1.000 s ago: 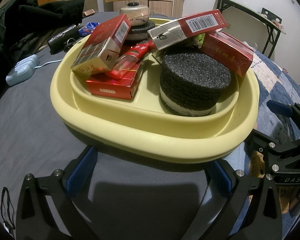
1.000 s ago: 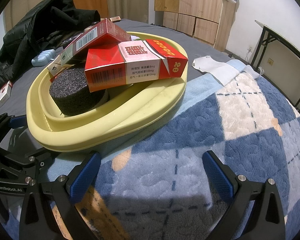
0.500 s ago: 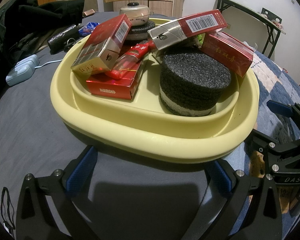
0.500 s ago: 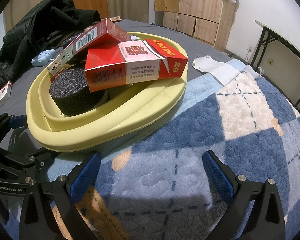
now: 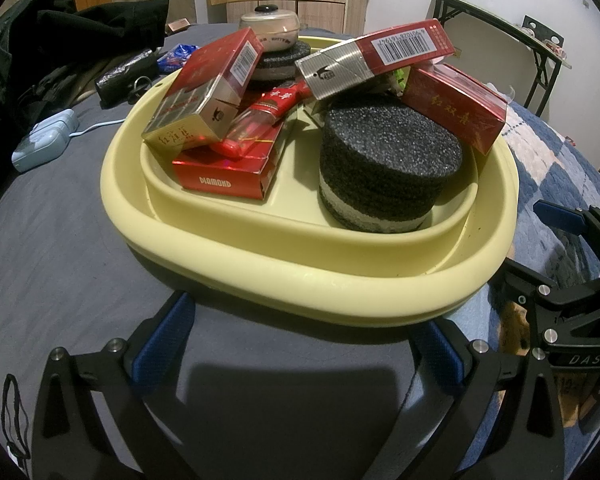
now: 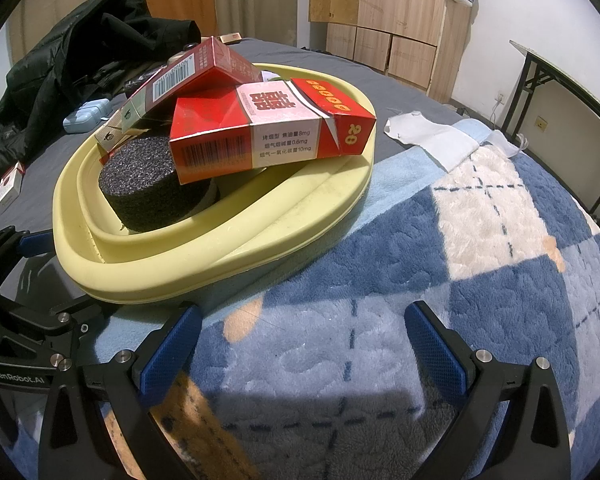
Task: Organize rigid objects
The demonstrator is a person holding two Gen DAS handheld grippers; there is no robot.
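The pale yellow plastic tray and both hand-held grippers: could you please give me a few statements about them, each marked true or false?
1. The pale yellow plastic tray holds several red cigarette boxes. True.
2. The black round foam block lies outside the tray on the blanket. False: it sits inside the tray.
3. The left hand-held gripper is open and holds nothing. True.
4. The right hand-held gripper is shut on a red box. False: it is open and empty, above the blue and white checked blanket.
5. The barcoded red and silver box rests on top of the pile. True.
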